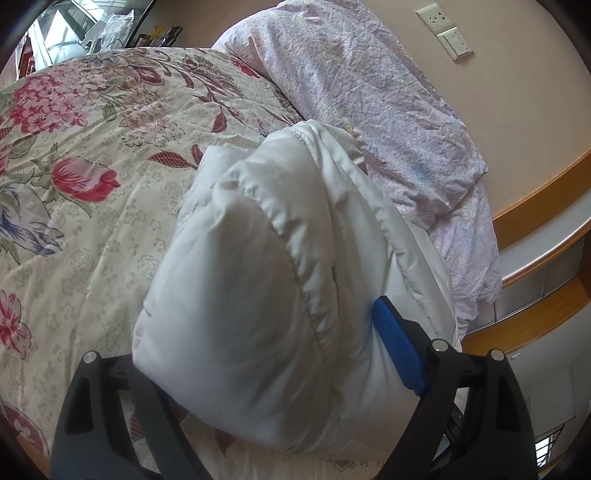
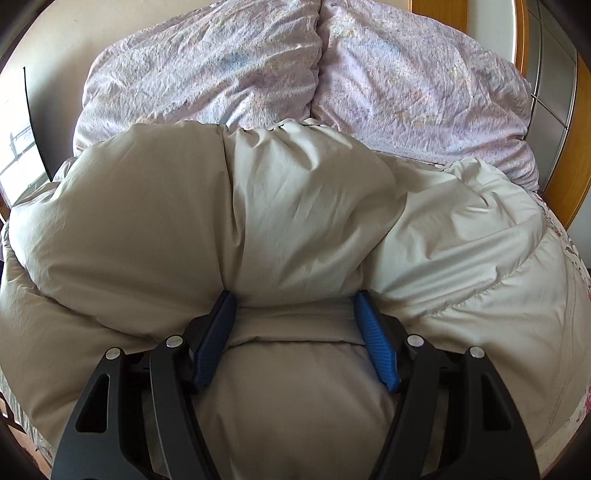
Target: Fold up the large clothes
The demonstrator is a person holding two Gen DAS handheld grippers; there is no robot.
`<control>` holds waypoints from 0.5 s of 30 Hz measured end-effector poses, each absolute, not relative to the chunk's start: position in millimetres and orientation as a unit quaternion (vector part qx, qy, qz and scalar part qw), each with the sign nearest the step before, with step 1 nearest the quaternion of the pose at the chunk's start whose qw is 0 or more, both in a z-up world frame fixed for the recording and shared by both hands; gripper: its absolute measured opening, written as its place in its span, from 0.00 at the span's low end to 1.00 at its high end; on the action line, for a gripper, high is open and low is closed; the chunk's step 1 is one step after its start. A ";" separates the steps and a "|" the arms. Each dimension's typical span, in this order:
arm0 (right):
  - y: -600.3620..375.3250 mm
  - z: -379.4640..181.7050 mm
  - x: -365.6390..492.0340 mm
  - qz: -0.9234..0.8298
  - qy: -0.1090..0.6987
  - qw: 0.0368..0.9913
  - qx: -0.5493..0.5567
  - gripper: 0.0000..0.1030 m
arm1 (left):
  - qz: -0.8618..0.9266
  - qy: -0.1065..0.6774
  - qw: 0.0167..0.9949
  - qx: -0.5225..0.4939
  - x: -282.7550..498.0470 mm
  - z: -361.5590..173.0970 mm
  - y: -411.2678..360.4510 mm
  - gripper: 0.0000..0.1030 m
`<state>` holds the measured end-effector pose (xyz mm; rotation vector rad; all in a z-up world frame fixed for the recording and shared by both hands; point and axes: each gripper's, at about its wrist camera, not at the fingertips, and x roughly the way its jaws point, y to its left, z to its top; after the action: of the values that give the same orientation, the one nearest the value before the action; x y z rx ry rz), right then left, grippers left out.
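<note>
While the left wrist view takes in the floral bedspread spreading off to the left of the jaws, a wall socket and switch high on the right, and a wooden ledge past the bedding, the right wrist view shows almost none of that: the white padded jacket fills it, with two lilac pillows side by side beyond it and a wooden panelled frame at the far right edge. The floral cloth appears there only as a sliver at the right border.

In the left view a thick, rolled bulge of the jacket sits between the jaws of the left gripper and rises ahead of them toward the one lilac pillow seen here. Its right blue pad presses into the fabric; the left pad is hidden under the bulge, so the jaws stand wide, clamped around this fat fold.

In the right view the right gripper has both blue pads showing, set partly apart, with a band of jacket lying between them. A puffed fold bulges just ahead of the fingertips, which dig into its underside, and more jacket lies below the jaws. Both pads touch fabric at their inner faces, so the jaws grasp the jacket.
</note>
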<state>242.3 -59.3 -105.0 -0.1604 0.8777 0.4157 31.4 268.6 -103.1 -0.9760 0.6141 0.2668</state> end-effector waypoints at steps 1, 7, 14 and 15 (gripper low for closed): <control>-59.2 -105.1 242.4 0.200 0.421 0.881 -0.077 0.67 | 0.127 0.290 0.830 -0.458 32.2 -102.5 268.9 0.83; -59.2 -105.0 242.7 0.199 0.421 0.882 -0.077 0.67 | 0.129 0.295 0.827 -0.461 36.1 -101.6 273.8 0.80; -53.5 -100.5 239.5 0.165 0.427 0.886 -0.075 0.67 | 0.133 0.294 0.824 -0.466 36.5 -103.1 278.6 0.78; -52.8 -100.7 238.7 0.164 0.425 0.887 -0.076 0.67 | 0.133 0.293 0.824 -0.467 36.3 -102.7 279.0 0.76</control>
<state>238.7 -52.8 -100.7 -0.1577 0.8831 0.3402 36.3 279.0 -102.7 -0.9923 0.6222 0.2830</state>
